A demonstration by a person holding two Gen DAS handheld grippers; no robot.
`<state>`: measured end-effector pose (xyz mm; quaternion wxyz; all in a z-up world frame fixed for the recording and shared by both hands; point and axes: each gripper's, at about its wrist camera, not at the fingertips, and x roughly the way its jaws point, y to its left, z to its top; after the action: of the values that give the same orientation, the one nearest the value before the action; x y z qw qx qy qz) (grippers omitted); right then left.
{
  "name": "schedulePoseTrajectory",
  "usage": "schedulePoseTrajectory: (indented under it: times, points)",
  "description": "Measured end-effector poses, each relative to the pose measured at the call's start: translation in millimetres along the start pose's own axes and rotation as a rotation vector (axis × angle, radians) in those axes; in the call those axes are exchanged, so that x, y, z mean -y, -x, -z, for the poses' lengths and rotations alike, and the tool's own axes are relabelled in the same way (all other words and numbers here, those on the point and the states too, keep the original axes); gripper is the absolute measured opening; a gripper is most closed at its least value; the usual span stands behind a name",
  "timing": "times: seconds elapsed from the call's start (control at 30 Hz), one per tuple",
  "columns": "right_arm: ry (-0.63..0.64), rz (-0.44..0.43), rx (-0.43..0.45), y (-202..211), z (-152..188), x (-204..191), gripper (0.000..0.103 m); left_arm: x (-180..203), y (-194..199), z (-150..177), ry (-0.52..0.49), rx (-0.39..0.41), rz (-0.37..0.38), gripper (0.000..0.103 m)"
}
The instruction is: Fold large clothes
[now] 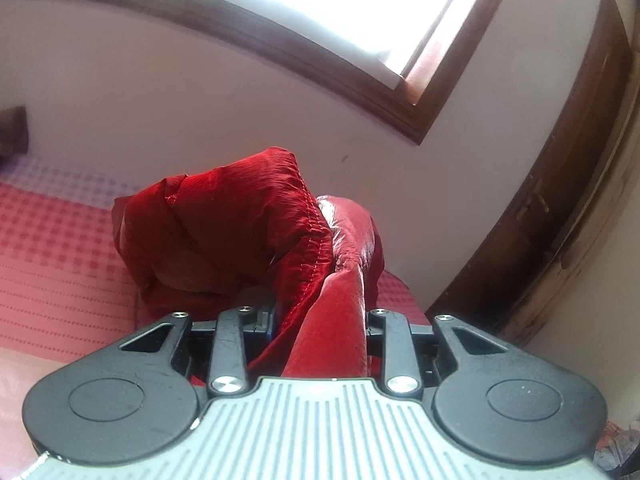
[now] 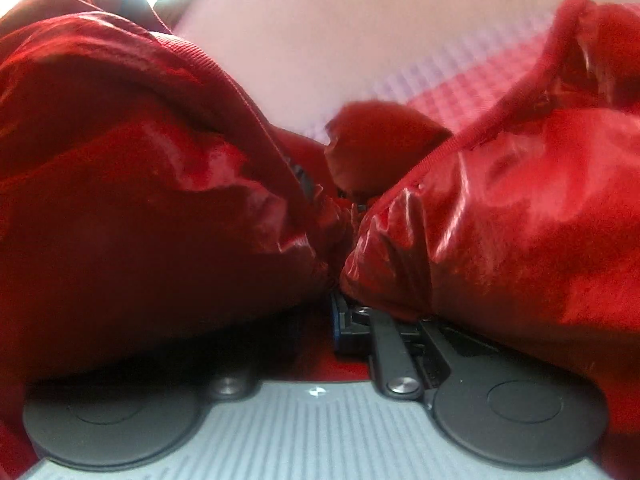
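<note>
Both tools clamped on the red jacket, lifted over the bed!

Left tool (image 1: pixel 320 320) pinched a bunched fold of the red jacket (image 1: pixel 248 216), which rose toward twelve o'clock above the checked bed cover (image 1: pixel 52 240). Right tool (image 2: pixel 340 292) was closed tight on slick fabric; that glossy shell looked liable to slide free, dropping the fold.

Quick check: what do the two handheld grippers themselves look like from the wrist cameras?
Both match: the left gripper and right gripper have a ribbed grey base plate, black round-ended side housings, black linkage bars with silver pivot screws, and a blue part near the fingers. No hands, sleeves or cables show.
</note>
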<state>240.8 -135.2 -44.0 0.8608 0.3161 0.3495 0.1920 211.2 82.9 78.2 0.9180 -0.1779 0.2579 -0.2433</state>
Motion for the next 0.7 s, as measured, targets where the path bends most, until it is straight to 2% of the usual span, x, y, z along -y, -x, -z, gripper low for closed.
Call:
schedulePoseTrajectory:
  times: [0.1,0.27,0.37,0.5,0.7]
  points:
    - [0.057,0.018,0.034,28,0,-4,0.014,7,-3,3,-0.028,0.003,-0.009,0.031]
    - [0.179,0.134,0.201,101,3,15,0.014,22,-16,7,-0.045,-0.007,-0.004,0.031]
    - [0.149,0.172,0.223,116,-3,42,0.012,37,-28,11,-0.058,-0.014,0.003,0.031]
    - [0.032,0.108,0.208,114,-4,77,0.011,60,-48,19,-0.102,-0.023,0.007,0.031]
    - [-0.226,-0.084,0.209,115,-2,128,0.010,90,-90,40,-0.154,-0.041,0.023,0.038]
